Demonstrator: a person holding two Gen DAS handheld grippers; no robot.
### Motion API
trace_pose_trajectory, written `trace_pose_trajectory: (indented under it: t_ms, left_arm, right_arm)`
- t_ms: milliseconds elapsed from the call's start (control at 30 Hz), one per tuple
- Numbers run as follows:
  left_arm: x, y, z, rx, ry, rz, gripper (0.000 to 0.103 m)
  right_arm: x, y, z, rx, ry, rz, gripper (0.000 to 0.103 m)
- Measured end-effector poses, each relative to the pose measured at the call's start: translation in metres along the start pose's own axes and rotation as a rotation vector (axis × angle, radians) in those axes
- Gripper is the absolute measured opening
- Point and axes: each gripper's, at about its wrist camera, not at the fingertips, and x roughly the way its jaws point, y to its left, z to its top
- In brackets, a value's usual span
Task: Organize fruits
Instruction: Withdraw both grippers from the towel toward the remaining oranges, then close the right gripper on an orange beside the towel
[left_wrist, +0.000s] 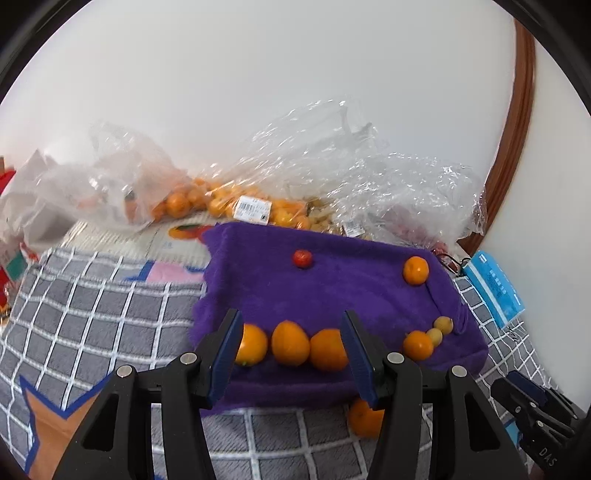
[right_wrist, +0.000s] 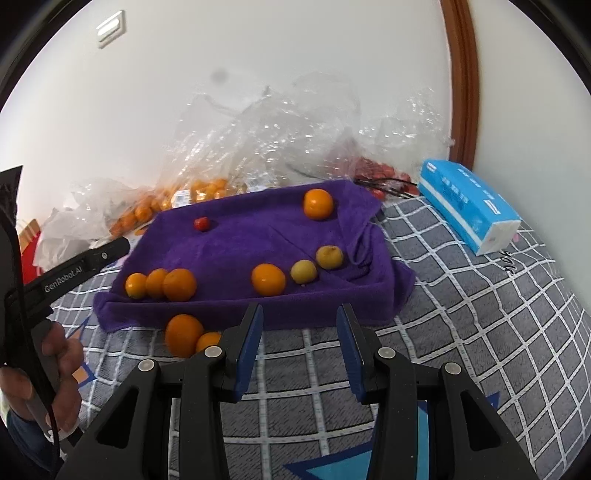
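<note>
Both tongs gaped wide and empty: left gripper over the orange row on the purple towel; right gripper near two stray oranges below it. I judged a low, centered scoop best.

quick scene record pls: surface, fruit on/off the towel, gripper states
surface: purple towel on checked blanket
row_of_three: oranges touching, towel's near-left edge
diagonal_line: orange plus two yellow fruits
lone_fruit: orange far right; small red fruit far left
off_towel: two oranges on blanket
left gripper: open, empty
right gripper: open, empty
behind: plastic bags of fruit
</note>
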Motion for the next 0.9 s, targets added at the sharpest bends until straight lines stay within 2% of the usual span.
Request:
trace_pose_trajectory:
  t_ms: [67,433,633,800,900]
  left_arm:
    - [-0.002,0.007,-0.004,-0.017,0.017,-0.013,0.052]
    - [-0.024,0.035,-0.024,-0.021,0.037,0.047,0.052]
    - [-0.023,0.059,-0.042,-0.049,0.077,0.062,0.052]
    - [-0.014,0.07,-0.055,-0.072,0.125,0.048,0.052]
    - [-0.015,0.071,-0.056,-0.072,0.132,0.045,0.052]
  right_arm:
    - [0.0,0.004,-0.001,0.0,0.013,0.019,0.041]
    - [-0.003,0.032,-0.016,-0.059,0.027,0.061,0.041]
    - [0.006,0.043,-0.026,-0.082,0.047,0.083,0.041]
    - [0.025,0.055,-0.033,-0.112,0.081,0.102,0.037]
    - [0.038,0.061,-0.035,-0.131,0.1,0.085,0.031]
